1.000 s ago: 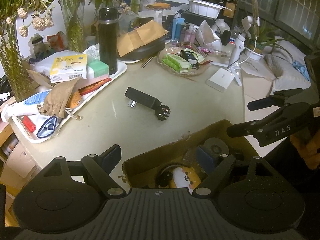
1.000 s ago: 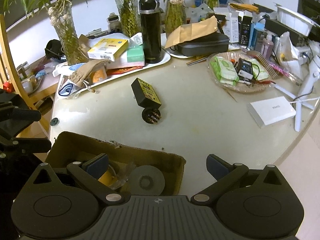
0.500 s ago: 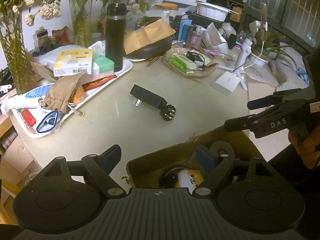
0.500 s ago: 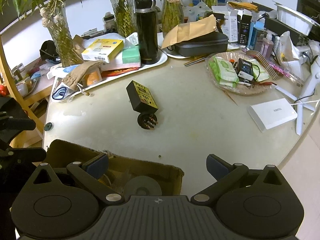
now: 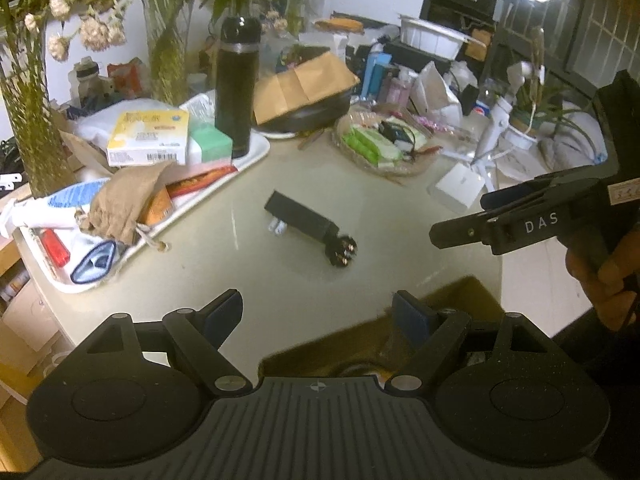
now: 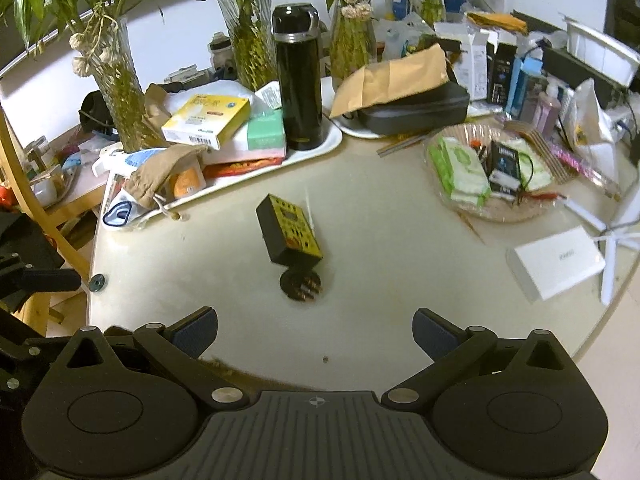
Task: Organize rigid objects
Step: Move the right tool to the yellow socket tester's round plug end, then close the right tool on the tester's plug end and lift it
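A black relay block with a yellow label and a round pin base (image 6: 291, 240) lies on the round cream table, alone in its middle; it also shows in the left wrist view (image 5: 310, 227). My right gripper (image 6: 315, 330) is open and empty, just short of the block's pin end. My left gripper (image 5: 318, 312) is open and empty over the near table edge. A brown cardboard box (image 5: 452, 296) sits at the near edge under both grippers; its contents are mostly hidden. The right gripper's fingers (image 5: 460, 232) show from the side in the left wrist view.
A white tray (image 6: 316, 150) holds a black thermos (image 6: 298, 76), boxes and a tan pouch (image 6: 160, 172). A glass dish of packets (image 6: 492, 172), a white box (image 6: 556, 262), a black case (image 6: 412, 110) and plant vases (image 6: 116, 92) ring the table.
Both grippers have moved forward over the table toward the relay block. The cardboard box has slid down and largely out of both views. Both grippers stay open.
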`<act>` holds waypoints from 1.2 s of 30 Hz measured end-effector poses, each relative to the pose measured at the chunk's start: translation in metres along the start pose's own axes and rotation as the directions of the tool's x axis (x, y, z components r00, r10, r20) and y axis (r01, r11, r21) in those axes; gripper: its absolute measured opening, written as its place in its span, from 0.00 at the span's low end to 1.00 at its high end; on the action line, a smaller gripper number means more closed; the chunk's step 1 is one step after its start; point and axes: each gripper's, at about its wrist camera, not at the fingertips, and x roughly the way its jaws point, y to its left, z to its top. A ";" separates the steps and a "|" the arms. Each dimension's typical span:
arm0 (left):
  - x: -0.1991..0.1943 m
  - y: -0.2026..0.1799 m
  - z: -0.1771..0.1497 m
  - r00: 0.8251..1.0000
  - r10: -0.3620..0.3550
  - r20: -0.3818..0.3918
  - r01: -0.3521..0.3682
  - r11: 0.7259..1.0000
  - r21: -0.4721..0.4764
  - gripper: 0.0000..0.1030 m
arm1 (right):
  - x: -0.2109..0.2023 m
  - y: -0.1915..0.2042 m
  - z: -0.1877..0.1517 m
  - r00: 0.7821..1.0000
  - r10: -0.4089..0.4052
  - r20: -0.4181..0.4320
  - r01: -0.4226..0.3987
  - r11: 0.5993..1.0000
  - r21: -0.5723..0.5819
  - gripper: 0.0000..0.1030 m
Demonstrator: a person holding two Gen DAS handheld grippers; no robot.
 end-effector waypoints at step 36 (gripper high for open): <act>0.018 0.032 -0.020 0.999 -0.024 -0.023 0.022 0.996 -0.081 0.80 | 0.118 0.012 0.012 0.993 0.031 -0.113 -0.030 0.999 0.012 0.77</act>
